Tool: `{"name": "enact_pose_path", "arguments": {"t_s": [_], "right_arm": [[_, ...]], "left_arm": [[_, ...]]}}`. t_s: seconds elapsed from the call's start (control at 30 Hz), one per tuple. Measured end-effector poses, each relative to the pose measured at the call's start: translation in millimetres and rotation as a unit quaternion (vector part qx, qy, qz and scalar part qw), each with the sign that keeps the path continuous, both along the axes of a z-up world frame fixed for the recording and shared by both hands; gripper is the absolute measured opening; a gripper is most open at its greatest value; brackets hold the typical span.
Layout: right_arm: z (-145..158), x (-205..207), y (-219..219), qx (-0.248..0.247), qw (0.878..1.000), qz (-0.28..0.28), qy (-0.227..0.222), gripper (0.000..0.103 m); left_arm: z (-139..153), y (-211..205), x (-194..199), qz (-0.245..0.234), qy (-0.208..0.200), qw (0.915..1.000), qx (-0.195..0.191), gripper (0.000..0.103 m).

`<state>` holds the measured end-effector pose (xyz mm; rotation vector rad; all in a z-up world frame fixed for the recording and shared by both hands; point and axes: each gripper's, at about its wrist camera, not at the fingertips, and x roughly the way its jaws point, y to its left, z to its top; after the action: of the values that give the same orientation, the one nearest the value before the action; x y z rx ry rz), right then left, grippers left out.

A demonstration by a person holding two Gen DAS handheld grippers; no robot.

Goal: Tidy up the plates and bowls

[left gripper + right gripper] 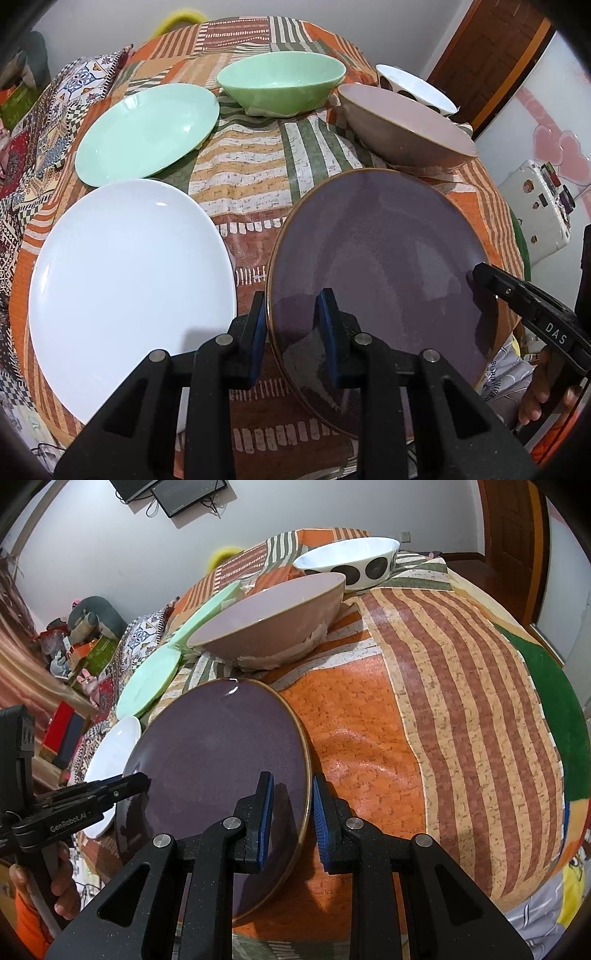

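A purple plate (376,258) (214,746) with a brown rim sits low over the patterned tablecloth (243,166), and both grippers hold it. My left gripper (293,325) is shut on its left rim, one blue pad outside the edge and one on the inner face. My right gripper (293,812) is shut on the opposite rim in the same way. Each gripper shows in the other's view, the right gripper (476,275) and the left gripper (144,781). A white plate (129,288) (114,753) lies just left of the purple one.
Behind lie a pale green plate (147,133) (147,686), a green bowl (280,85), a taupe bowl (406,125) (269,627) and a white bowl with dark dots (413,85) (354,565). Striped cloth (443,701) stretches right of the purple plate. A hand (62,886) grips the left tool.
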<state>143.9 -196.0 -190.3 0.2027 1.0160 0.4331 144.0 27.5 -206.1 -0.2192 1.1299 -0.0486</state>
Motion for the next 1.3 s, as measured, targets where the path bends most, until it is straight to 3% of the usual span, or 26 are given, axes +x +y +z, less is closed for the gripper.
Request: {"name": "enact_pose_path", "arguments": {"t_s": [0.27, 0.37, 0.7, 1.03, 1.3], "right_arm": [[3.6, -1.3, 1.8, -0.006, 1.000, -0.001, -0.006, 0.024], [9.9, -5.7, -0.6, -0.016, 1.000, -0.003, -0.020, 0.030], [43.0, -20.9, 1.5, -0.015, 0.997, 0.003, -0.070, 0.031], [82.9, -31.8, 28.3, -0.005, 0.991, 0.027, -0.132, 0.038], [101.8, -38.5, 57.0, 0.015, 0.985, 0.056, -0.163, 0.056]], "left_arm": [[2.3, 4.9, -1.0, 0.009, 0.000, 0.9999, -0.013, 0.027], [13.3, 6.1, -5.9, 0.009, -0.015, 0.9998, -0.009, 0.027], [63.2, 12.2, -32.5, 0.010, -0.089, 0.9959, 0.017, 0.030], [116.7, 34.9, -71.3, 0.033, -0.184, 0.9809, 0.056, 0.050], [134.7, 60.5, -96.5, 0.058, -0.214, 0.9717, 0.081, 0.066]]}}
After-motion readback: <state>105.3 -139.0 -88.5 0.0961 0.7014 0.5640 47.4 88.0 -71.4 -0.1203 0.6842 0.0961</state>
